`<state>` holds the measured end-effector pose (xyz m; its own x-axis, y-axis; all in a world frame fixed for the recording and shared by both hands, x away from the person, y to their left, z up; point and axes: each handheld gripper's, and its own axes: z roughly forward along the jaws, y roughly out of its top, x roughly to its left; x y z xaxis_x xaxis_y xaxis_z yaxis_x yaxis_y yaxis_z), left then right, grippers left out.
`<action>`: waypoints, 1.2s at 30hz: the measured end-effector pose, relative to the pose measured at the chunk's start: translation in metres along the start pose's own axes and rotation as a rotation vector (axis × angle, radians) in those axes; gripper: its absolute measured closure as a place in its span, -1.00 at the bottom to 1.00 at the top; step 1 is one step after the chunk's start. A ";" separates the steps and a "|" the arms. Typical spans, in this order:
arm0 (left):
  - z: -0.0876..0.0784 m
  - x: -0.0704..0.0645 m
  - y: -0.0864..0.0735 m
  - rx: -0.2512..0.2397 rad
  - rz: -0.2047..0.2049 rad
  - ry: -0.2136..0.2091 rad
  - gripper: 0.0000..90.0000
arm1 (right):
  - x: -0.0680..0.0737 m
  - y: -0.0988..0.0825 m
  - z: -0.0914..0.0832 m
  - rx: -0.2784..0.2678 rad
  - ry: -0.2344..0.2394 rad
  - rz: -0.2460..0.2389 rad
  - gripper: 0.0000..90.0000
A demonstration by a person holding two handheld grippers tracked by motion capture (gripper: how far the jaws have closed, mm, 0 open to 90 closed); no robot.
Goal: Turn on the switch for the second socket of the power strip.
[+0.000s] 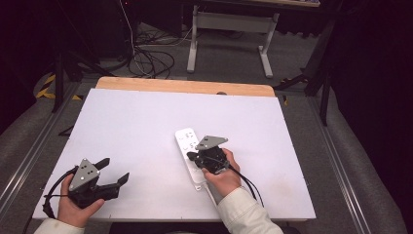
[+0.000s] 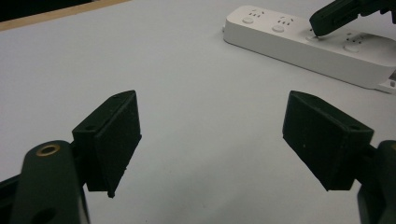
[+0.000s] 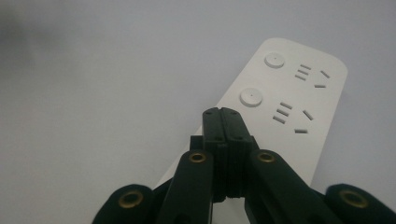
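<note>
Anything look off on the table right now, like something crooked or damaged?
Nothing stands out. The white power strip lies flat and intact on the white table, the shut right gripper tip down on it. The left gripper is open, off to the side.
</note>
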<state>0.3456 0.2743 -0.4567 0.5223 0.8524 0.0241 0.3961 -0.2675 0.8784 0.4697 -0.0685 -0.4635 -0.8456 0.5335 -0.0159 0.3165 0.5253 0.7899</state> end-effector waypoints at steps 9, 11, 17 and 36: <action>0.000 0.000 0.000 0.001 -0.001 -0.001 -0.56 | 0.001 -0.001 0.003 0.003 -0.019 -0.012 1.00; 0.000 0.000 0.000 0.002 0.002 0.000 -0.56 | 0.002 -0.001 0.003 0.003 -0.026 -0.023 1.00; 0.000 0.000 0.000 0.002 0.007 0.004 -0.56 | 0.005 -0.001 0.003 0.007 -0.045 -0.047 1.00; 0.000 -0.001 0.000 0.001 0.007 0.003 -0.56 | 0.006 -0.002 0.005 0.014 -0.042 -0.018 1.00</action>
<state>0.3454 0.2735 -0.4567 0.5225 0.8521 0.0313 0.3932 -0.2734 0.8779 0.4665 -0.0630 -0.4681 -0.8327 0.5509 -0.0557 0.3077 0.5441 0.7806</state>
